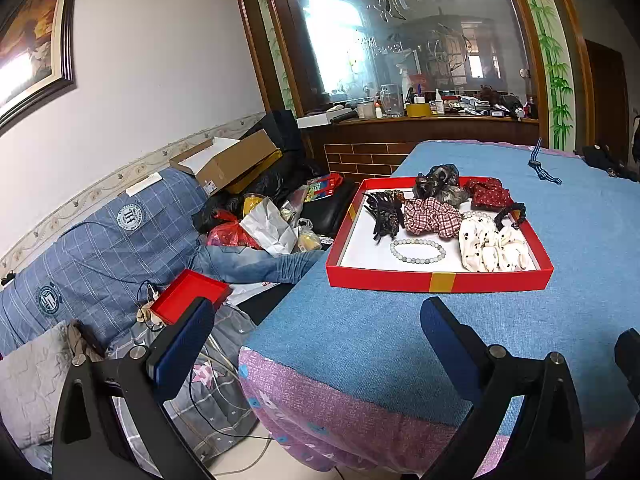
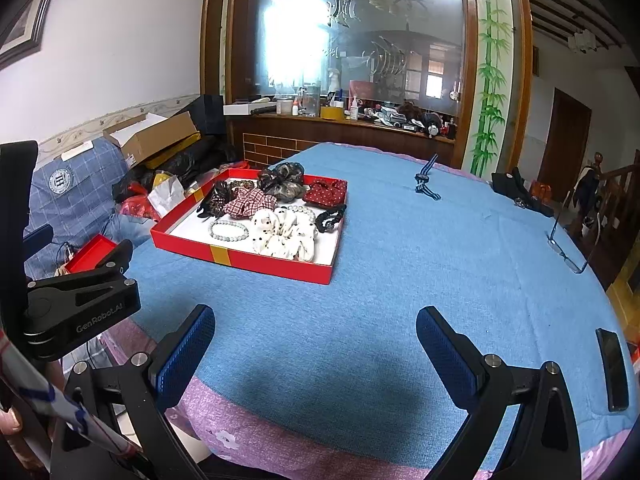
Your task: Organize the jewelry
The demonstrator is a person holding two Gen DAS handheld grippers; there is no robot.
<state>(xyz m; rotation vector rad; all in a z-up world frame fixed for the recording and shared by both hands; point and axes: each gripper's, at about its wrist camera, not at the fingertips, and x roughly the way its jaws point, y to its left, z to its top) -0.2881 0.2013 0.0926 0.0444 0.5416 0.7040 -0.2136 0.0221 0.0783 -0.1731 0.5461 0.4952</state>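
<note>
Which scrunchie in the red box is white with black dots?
The white fabric scrunchie with black dots, at the box's near right corner. The other scrunchies are red plaid, dark red dotted, or dark patterned.

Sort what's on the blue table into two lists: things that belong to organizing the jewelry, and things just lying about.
Belongs to the job:
red tray
pale bead bracelet
white dotted scrunchie
plaid scrunchie
red dotted scrunchie
dark hair claw

Lying about:
eyeglasses
phone
striped strap

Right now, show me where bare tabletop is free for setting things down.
Free: blue cloth between the red cardboard tray and the eyeglasses, and the near strip before both open grippers. Crowded: the tray's back half, packed with fabric scrunchies.
</note>
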